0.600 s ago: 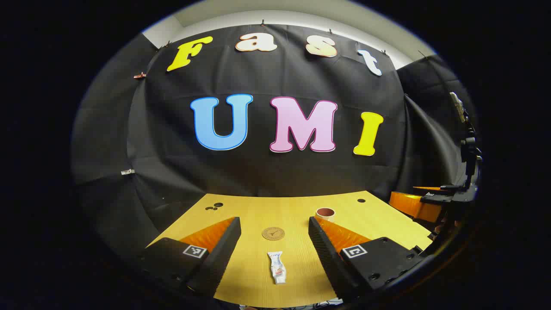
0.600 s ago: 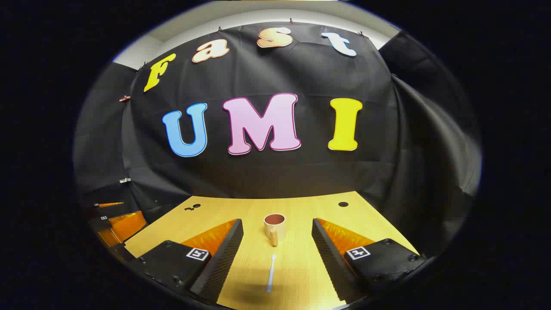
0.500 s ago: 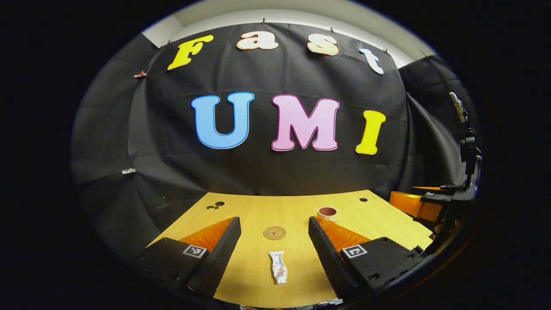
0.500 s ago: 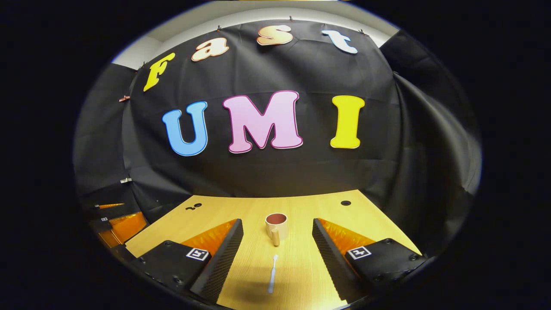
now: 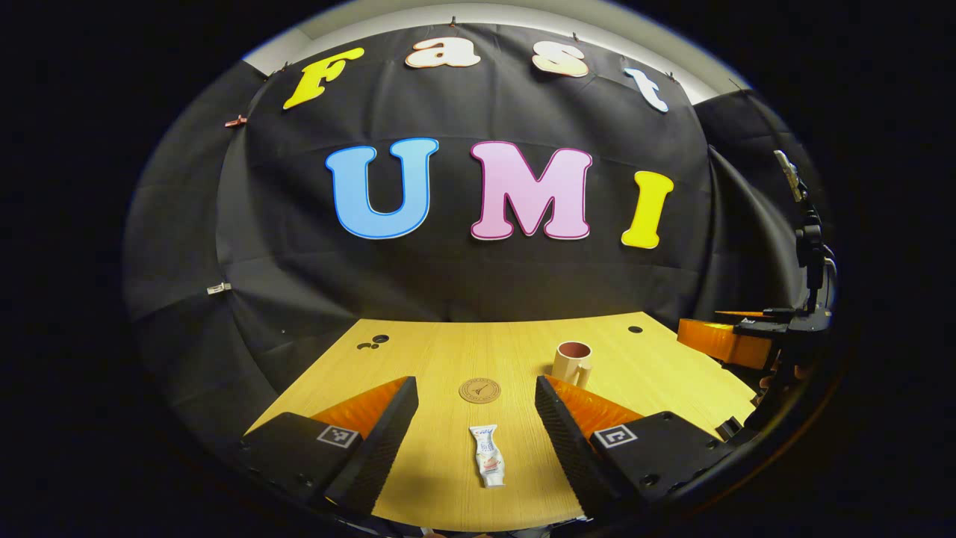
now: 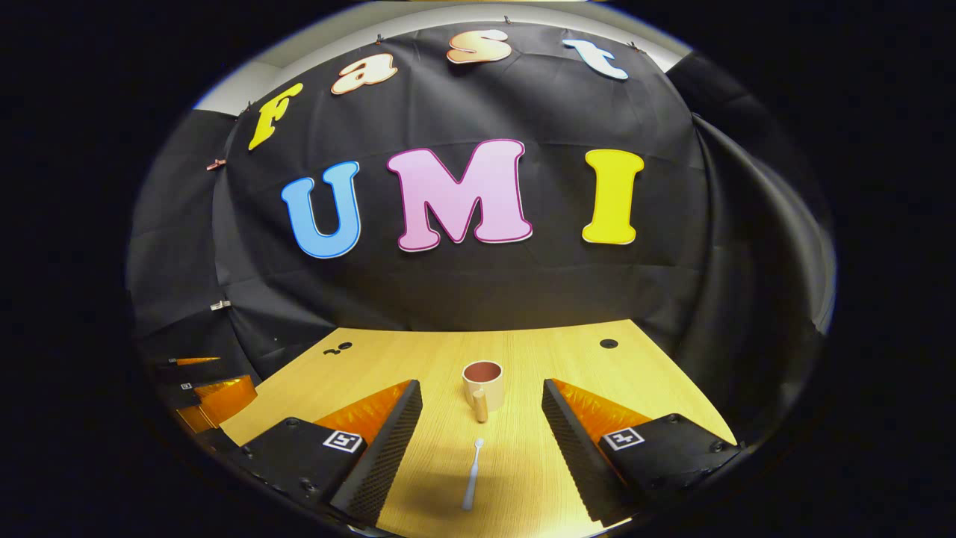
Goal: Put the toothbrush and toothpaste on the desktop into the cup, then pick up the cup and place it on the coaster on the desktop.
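I hold my left gripper (image 5: 476,396) above the near edge of the light wooden desktop (image 5: 418,359), its two fingers spread wide with nothing between them. The small white toothpaste tube (image 5: 489,465) lies flat on the wood in the gap between those fingers, on my side of the round brown cork coaster (image 5: 479,390). The coaster lies bare. The beige mug-shaped cup with a reddish-brown inside (image 5: 573,362) stands upright to the right of the coaster and a little farther from me, well apart from it.

My right gripper (image 6: 482,400) is also spread wide and holds nothing. Seen from the right gripper view, the cup (image 6: 482,385) stands straight ahead between its fingers, its handle turned toward me. The slim white toothbrush (image 6: 472,484) lies flat on the desktop (image 6: 523,359) on my side of the cup, near its handle but not touching it.
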Motion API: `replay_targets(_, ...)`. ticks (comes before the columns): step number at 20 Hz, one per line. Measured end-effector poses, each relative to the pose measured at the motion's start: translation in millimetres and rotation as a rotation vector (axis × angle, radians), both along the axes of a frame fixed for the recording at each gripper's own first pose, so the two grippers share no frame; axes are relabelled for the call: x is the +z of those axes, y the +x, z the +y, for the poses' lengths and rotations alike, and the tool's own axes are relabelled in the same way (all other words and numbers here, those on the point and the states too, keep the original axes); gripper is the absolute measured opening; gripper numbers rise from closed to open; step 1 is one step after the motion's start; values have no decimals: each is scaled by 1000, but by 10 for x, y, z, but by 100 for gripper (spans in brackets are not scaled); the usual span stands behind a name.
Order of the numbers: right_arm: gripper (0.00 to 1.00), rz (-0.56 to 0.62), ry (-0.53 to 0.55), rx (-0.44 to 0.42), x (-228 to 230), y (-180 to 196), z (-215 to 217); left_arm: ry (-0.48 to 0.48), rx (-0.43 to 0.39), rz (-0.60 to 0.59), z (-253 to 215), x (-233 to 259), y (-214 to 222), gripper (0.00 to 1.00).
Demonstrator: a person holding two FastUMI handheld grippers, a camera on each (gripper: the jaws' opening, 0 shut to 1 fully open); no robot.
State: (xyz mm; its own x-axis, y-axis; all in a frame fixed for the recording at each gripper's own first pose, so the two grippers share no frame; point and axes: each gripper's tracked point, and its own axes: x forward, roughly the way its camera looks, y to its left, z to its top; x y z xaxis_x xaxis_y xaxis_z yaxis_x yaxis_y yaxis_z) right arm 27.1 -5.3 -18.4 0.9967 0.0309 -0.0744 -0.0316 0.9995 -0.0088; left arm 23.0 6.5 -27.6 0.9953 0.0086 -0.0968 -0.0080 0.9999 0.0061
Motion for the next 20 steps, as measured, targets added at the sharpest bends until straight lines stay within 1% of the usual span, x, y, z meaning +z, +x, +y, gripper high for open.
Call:
replay_targets(4, 99, 5, -15, 9, -9, 23, -58, -14, 36, 36, 50, -149, 69, 98)
replay_targets(10, 99, 37, -11, 27, -74, 157, -163, -37, 42, 97, 27, -340, 232, 98)
replay_targets(14, 99, 72, -15, 32, -162, 300, -268, -14, 19, 231, 24, -694, 447, 99)
replay_targets(18, 99, 82, -12, 44, -173, 437, -369, -77, 24, 377, 34, -1081, 649, 99)
replay_targets(20, 99, 103, -17, 61, -237, 499, -409, -74, 31, 451, 44, -1294, 759, 99)
